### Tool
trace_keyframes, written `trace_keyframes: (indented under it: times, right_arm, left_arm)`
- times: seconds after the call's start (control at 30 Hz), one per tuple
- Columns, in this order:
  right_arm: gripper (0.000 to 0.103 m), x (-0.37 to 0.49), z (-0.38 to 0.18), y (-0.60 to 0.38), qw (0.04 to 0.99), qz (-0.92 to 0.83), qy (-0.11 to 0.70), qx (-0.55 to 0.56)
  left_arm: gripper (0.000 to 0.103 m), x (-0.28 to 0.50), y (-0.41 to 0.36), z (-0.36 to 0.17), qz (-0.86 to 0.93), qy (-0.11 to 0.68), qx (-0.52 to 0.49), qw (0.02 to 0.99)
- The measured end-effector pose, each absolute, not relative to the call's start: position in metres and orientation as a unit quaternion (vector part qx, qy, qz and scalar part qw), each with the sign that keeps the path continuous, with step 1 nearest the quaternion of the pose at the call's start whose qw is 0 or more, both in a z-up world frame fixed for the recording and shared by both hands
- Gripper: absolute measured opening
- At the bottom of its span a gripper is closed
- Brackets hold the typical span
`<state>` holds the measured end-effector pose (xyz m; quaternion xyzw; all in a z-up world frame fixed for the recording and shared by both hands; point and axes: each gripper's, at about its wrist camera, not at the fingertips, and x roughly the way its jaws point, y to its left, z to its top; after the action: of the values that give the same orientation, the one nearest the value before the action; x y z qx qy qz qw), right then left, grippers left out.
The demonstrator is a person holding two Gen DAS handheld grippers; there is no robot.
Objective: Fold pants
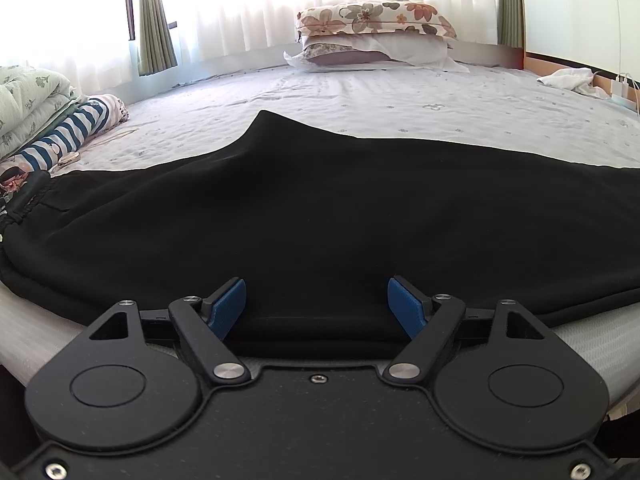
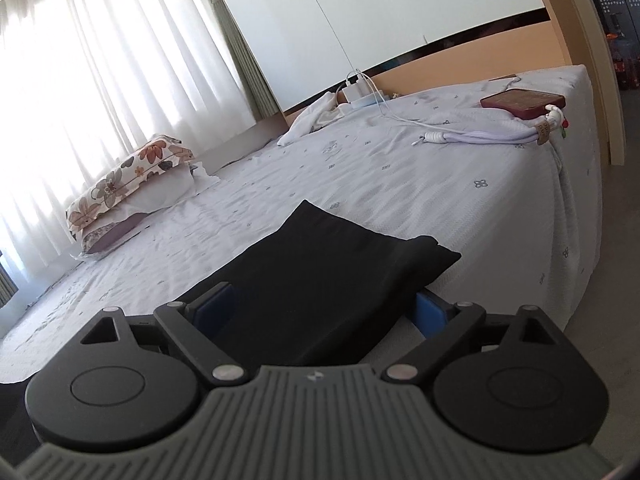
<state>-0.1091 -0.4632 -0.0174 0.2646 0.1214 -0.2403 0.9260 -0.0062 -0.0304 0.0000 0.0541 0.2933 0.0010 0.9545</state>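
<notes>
Black pants lie spread across the near side of the bed, waistband at the far left. My left gripper is open, its blue pads on either side of the pants' near edge at the bed's front. In the right wrist view the leg end of the pants lies on the bed near its corner. My right gripper is open, jaws wide, with the leg end between the blue pads; the cloth hides most of the pads.
Flowered pillows lie at the far side of the bed by the curtains. Folded bedding and striped clothes are at the left. A white cloth, chargers with cables and a red phone lie near the headboard. The bed's corner edge drops off at right.
</notes>
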Motion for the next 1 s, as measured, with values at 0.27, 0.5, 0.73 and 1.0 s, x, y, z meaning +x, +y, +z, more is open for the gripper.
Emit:
trace_keyframes:
  times: [0.27, 0.5, 0.73, 1.0]
  right_arm:
    - [0.096, -0.111, -0.021, -0.475, 0.921, -0.216, 0.118, 0.302]
    - [0.096, -0.092, -0.021, -0.487, 0.921, -0.226, 0.113, 0.297]
    - [0.083, -0.076, -0.025, -0.490, 0.924, -0.211, 0.116, 0.296]
    - [0.074, -0.071, -0.029, -0.494, 0.924, -0.199, 0.113, 0.308]
  left_arm:
    - [0.078, -0.006, -0.029, 0.001, 0.003, 0.292, 0.055, 0.955]
    - [0.079, -0.006, -0.030, 0.002, 0.003, 0.293, 0.054, 0.955]
    - [0.079, -0.006, -0.029, 0.002, 0.003, 0.292, 0.054, 0.955]
    - [0.080, -0.004, -0.029, 0.004, 0.004, 0.293, 0.049, 0.955]
